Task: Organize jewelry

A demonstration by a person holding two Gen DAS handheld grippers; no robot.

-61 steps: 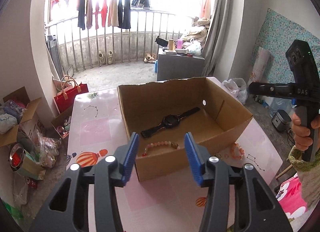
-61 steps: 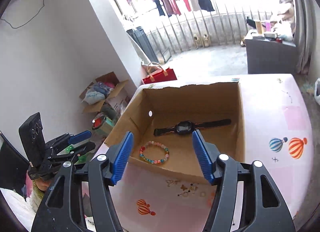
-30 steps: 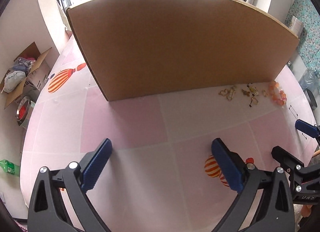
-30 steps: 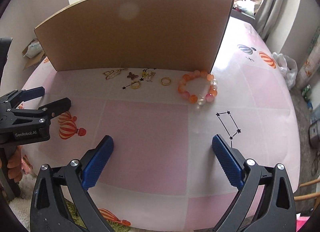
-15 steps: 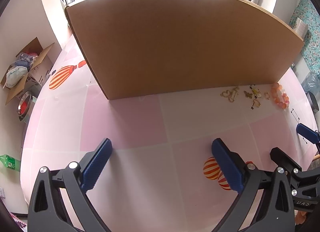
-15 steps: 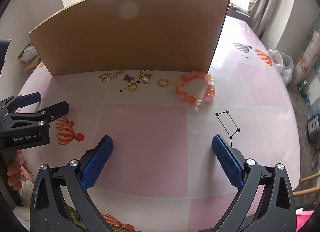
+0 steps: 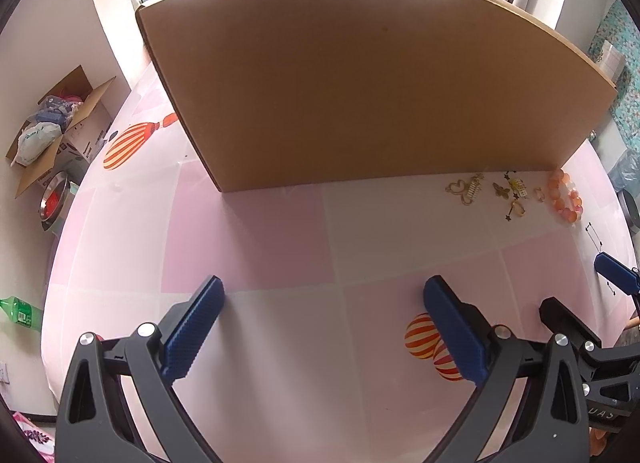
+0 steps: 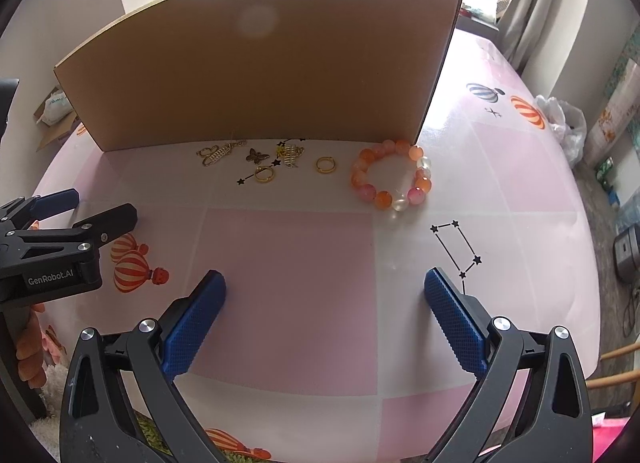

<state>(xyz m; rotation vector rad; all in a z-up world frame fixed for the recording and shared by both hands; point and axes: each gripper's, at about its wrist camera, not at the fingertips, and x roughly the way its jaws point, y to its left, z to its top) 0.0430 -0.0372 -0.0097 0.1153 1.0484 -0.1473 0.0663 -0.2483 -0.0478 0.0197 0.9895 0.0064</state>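
A tall cardboard box [image 7: 372, 87] [image 8: 264, 75] stands on the pink table, its inside hidden from both views. Along its near wall lie an orange-and-white bead bracelet [image 8: 391, 174] [image 7: 565, 201], two gold rings [image 8: 265, 174] [image 8: 324, 164], a butterfly charm [image 8: 256, 156] and other small gold pieces [image 8: 217, 153] [image 7: 464, 189]. My right gripper [image 8: 325, 287] is open above the table, well short of the jewelry. My left gripper [image 7: 323, 293] is open too, facing the box wall, with the jewelry far to its right. Nothing is between either pair of fingers.
The tablecloth [image 8: 288, 263] shows pink squares, balloon prints and a star drawing. The left gripper [image 8: 68, 219] shows at the left edge of the right wrist view, held by a hand [image 8: 28, 359]. A floor box of clutter [image 7: 52, 123] and a green bottle [image 7: 20, 313] lie off the table's left.
Both grippers dropped from above the box to low over the table in front of it and opened wider. Over the last half second, both views shifted only slightly.
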